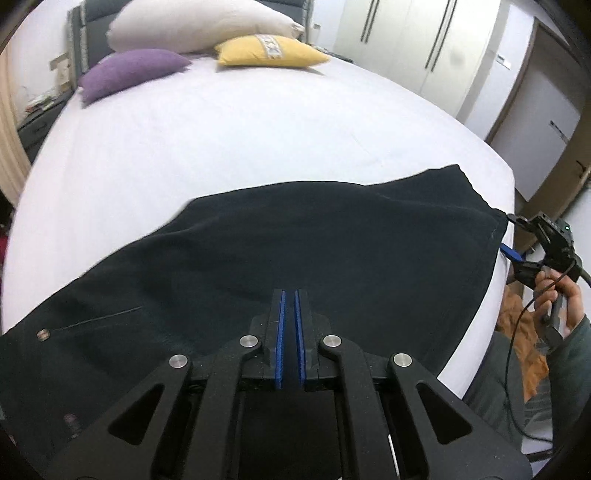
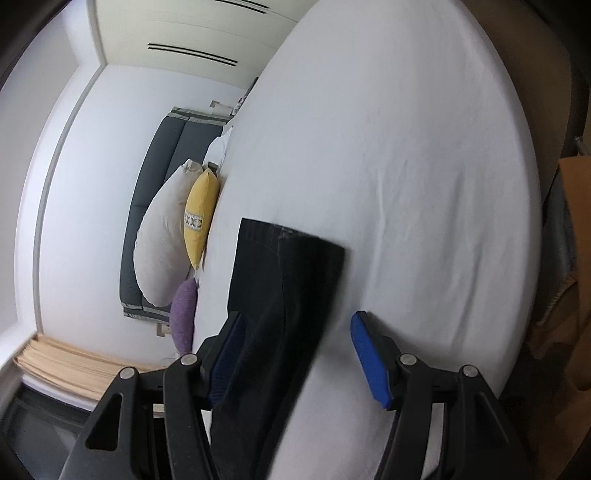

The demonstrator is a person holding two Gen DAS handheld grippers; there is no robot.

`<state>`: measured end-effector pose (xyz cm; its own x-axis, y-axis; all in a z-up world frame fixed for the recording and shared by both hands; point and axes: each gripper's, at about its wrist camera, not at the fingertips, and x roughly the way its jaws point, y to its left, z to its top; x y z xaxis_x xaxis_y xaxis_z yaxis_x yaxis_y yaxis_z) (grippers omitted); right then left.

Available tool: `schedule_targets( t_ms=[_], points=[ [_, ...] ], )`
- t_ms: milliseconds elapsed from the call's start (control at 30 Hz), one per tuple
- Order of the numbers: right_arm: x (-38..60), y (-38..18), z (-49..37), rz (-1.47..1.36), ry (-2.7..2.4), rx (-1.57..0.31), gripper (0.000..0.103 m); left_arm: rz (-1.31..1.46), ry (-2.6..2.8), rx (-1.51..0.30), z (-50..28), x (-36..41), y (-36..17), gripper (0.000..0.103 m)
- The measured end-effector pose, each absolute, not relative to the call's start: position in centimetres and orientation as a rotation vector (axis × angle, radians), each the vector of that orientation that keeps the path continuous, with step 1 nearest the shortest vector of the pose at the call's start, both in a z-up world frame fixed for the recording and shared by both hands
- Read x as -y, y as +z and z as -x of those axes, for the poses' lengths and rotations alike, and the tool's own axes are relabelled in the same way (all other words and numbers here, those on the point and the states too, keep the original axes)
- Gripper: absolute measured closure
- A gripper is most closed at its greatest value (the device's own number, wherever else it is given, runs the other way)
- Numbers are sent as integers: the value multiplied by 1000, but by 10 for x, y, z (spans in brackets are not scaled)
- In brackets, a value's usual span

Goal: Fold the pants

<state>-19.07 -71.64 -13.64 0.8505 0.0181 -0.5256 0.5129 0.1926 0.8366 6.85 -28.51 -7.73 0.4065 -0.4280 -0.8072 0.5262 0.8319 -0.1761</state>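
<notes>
Pants [image 1: 295, 236] lay along the bed's [image 1: 221, 140] near edge; we saw left gripper [image 1: 290, 295] jaws nearly together over them, right gripper [image 2: 299, 328] jaws spread.

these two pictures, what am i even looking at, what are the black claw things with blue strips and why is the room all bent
Each picture comes from a wide-angle camera mounted on a hand-held two-finger gripper, so the room looks curved. No robot is here; a person holds one gripper in each hand.

The left wrist view looks along the left gripper, whose blue pads are nearly together over dark pants spread on a white bed. Whether they pinch cloth I cannot tell. At that picture's right edge you see the person's hand holding the right gripper at the pants' edge.

The right wrist view shows that gripper's jaws wide apart, with the pants lying between them. Three pillows, white, yellow and purple, sit at the headboard.
</notes>
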Motion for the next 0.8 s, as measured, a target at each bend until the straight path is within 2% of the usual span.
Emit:
schedule_targets(
  t_ms=[233,333,433,500,567,800],
  points=[
    [725,-141,167,-1370,-299,-463,39,-125,-630,-1134,-79,304,-134,98],
    [727,-141,155,-1367,-289,-453,41,-88,-647,-1109,-80,298,-144,98],
    [727,-140,142,-1338,-279,-465,57,-52,-655,-1125,-83,287,-148,98],
    [728,-145,135,-1334,-283,-487,79,-63,-654,-1119,-85,283,-148,98],
    [728,-149,131,-1335,-301,-501,91,-70,-653,-1110,-85,282,-147,98],
    [721,-147,129,-1291,-346,-499,97,-18,-670,-1115,-85,272,-147,98]
  ],
)
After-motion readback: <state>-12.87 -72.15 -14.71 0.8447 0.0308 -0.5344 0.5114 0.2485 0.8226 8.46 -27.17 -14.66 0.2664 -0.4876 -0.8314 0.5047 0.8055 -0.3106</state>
